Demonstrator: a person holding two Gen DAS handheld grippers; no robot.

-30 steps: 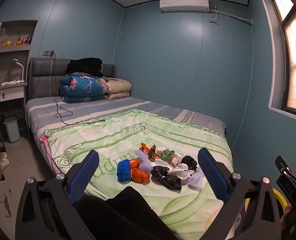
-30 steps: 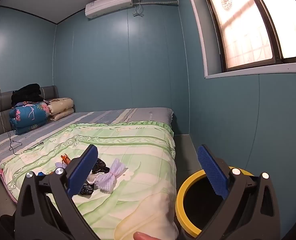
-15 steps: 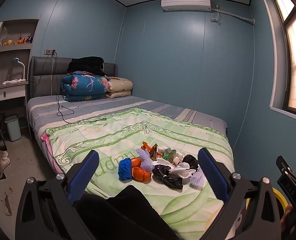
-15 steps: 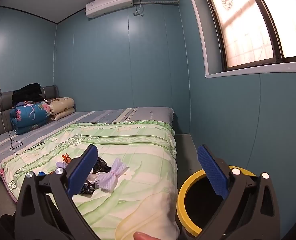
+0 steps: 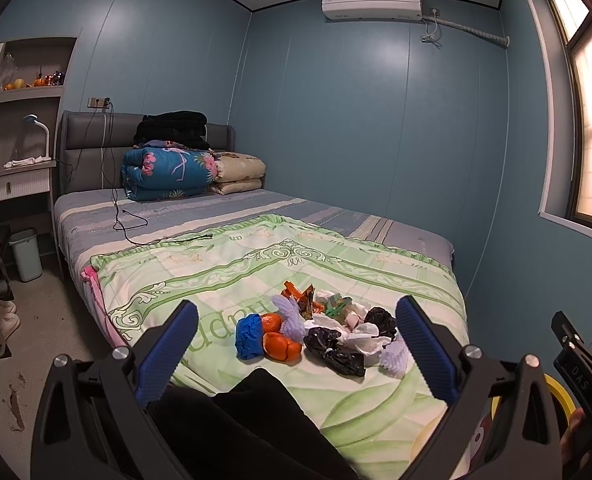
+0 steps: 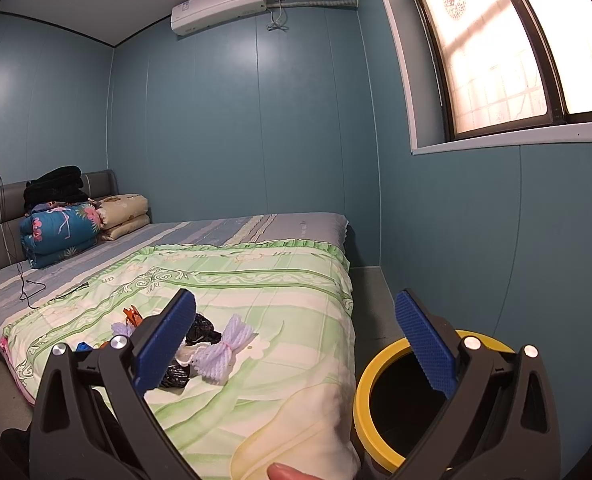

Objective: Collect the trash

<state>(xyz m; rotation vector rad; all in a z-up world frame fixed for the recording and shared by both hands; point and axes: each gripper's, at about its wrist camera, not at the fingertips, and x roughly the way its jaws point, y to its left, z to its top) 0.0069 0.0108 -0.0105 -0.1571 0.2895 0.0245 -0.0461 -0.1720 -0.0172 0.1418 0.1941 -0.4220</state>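
Note:
A heap of trash lies on the green quilt [image 5: 224,276] near the foot of the bed: a blue wad [image 5: 249,337], orange peels [image 5: 282,346], black bags [image 5: 334,350], white tissue [image 5: 366,338], lilac foam nets [image 5: 290,314] and wrappers. My left gripper [image 5: 296,354] hovers open, short of the heap, nothing between its fingers. In the right wrist view a lilac foam net [image 6: 226,346] and a black bag [image 6: 203,330] lie on the quilt [image 6: 256,280]. My right gripper [image 6: 296,344] is open and empty, between the bed's corner and the yellow-rimmed bin [image 6: 380,396] on the floor.
Folded quilts [image 5: 168,174] and dark clothes are stacked at the headboard, with a black cable [image 5: 130,222] trailing across the sheet. A small pale bin [image 5: 26,254] and shoes stand on the floor at left. A person's dark trouser leg [image 5: 256,428] crosses the bottom. Blue walls close the right side.
Both views have drifted slightly; the left gripper has crept a little nearer the trash heap. Both grippers stay open and empty.

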